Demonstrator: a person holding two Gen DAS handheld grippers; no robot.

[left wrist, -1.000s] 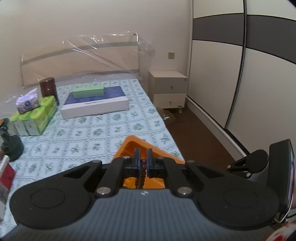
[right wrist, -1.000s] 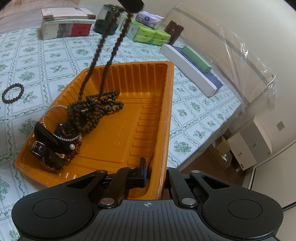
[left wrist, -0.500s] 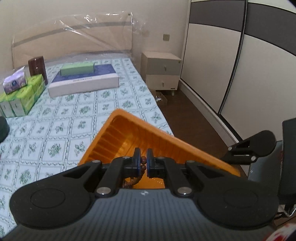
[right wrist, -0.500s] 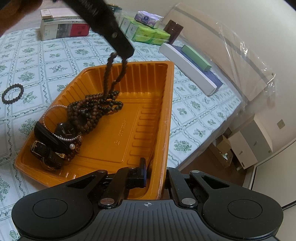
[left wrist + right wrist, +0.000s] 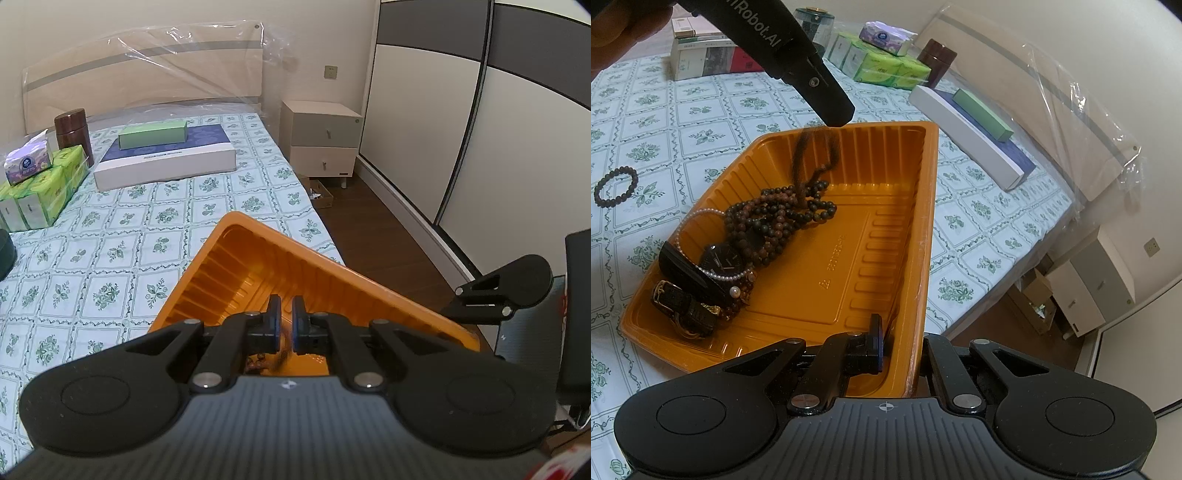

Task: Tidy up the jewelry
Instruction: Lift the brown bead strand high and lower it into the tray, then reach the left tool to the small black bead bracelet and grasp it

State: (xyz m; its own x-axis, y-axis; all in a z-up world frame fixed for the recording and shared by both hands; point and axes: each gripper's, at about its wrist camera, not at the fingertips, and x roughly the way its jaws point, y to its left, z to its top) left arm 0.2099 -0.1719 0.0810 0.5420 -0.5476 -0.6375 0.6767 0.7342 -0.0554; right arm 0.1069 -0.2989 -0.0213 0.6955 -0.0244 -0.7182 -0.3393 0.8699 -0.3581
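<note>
An orange plastic tray (image 5: 929, 206) lies on the flowered bedsheet, near the bed's edge. My right gripper (image 5: 901, 332) is shut on its near wall, one finger (image 5: 875, 343) inside and the other hidden behind the wall. My left gripper (image 5: 838, 118) hangs low over the tray's far end, shut on a long brown bead necklace (image 5: 775, 218). The upper strand is blurred; most beads are piled in the tray. In the left wrist view a brown blur sits between the closed left gripper (image 5: 288, 317) fingers, above the tray (image 5: 258, 258). A black watch (image 5: 722, 258), a pearl strand (image 5: 701, 214) and a buckled strap (image 5: 679, 306) lie at the tray's left end.
A dark bead bracelet (image 5: 615, 184) lies on the sheet left of the tray. Green tissue packs (image 5: 879, 66), a brown jar (image 5: 938, 59), a flat white box (image 5: 166, 162) and books (image 5: 709, 59) stand farther back. The bed's edge drops to the floor and a nightstand (image 5: 321, 140) on the right.
My left gripper has come down toward the tray with the necklace, and more of the strand now lies piled inside. The right gripper and the tray have not moved.
</note>
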